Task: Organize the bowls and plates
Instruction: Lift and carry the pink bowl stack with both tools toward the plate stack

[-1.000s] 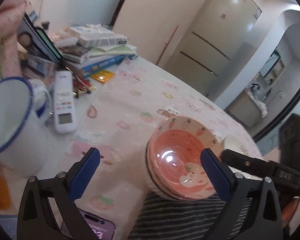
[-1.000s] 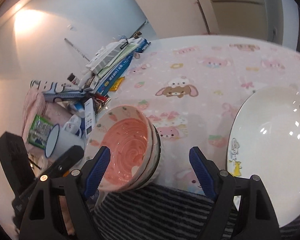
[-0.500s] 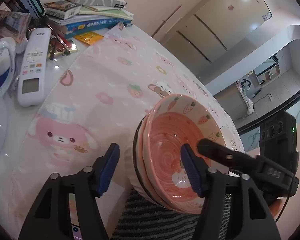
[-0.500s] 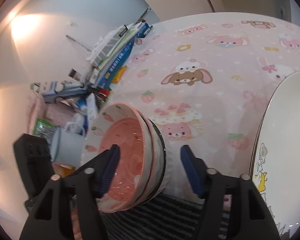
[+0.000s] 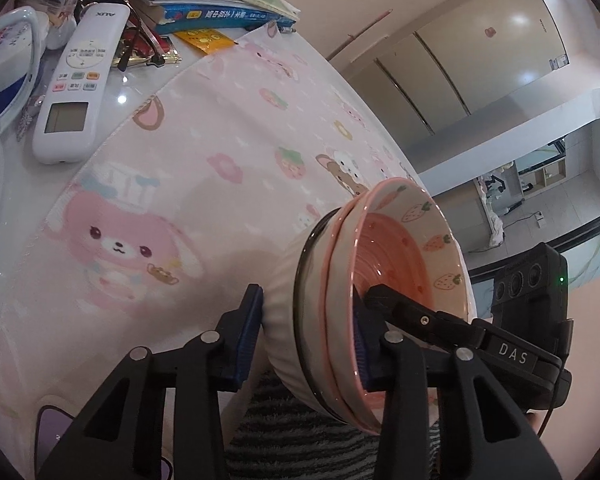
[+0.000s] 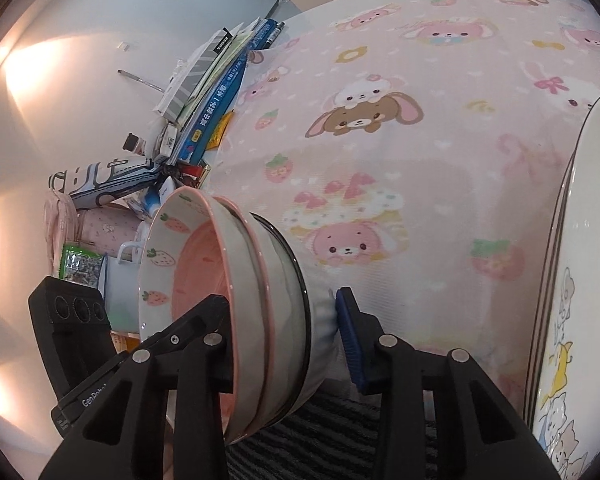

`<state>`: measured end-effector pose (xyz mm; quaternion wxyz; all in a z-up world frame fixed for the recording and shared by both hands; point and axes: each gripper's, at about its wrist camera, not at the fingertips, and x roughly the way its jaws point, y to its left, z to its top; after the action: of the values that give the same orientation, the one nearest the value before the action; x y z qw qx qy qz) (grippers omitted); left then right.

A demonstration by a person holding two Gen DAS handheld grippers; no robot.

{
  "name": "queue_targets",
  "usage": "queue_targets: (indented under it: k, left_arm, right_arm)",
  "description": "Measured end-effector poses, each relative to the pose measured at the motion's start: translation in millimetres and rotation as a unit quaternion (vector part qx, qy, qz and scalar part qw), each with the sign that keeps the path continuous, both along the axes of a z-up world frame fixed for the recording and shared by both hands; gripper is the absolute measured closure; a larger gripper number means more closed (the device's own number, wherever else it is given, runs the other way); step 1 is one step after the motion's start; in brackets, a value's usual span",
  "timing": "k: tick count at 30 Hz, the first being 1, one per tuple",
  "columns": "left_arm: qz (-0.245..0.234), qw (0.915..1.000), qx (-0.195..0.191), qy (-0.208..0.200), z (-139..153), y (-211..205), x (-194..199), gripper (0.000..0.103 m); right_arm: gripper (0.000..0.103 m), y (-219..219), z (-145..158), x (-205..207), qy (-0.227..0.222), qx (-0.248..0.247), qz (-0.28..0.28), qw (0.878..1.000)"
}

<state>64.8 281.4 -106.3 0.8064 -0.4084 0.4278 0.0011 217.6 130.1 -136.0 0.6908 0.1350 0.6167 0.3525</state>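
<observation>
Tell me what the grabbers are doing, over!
Left gripper and right gripper both clamped on bowl stack. Stack tilted. Big white plate sits right.

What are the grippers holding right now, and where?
Both grip the stack of bowls at its rim wall: left gripper, right gripper, one finger inside, one outside.

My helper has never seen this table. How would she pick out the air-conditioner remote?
On the bare white tabletop left of the pink cartoon-print cloth, below the stacked books, lies a long white plastic remote. It alone has a grey screen and pastel buttons.
</observation>
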Motion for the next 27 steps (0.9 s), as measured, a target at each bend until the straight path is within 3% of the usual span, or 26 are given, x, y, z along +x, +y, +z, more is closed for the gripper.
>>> queue_targets:
  k: [9, 15, 27]
  left_arm:
    - [-0.001, 0.9999, 0.009, 0.014, 2.4, -2.6, 3.3, 0.070]
    - [-0.004, 0.9997, 0.024, 0.011, 21.5, -6.7, 2.8, 0.070]
    - [-0.030, 0.9975, 0.060, -0.020, 82.4, -47.8, 10.9, 0.069]
  right_arm:
    - [0.064, -2.8, 0.7, 2.7, 0.034, -0.008, -0.002, 0.999]
    - [0.064, -6.7, 17.9, 2.5, 0.036, 0.004, 0.003, 0.999]
    - [0.064, -58.3, 81.8, -0.8, -0.012, 0.015, -0.010, 1.000]
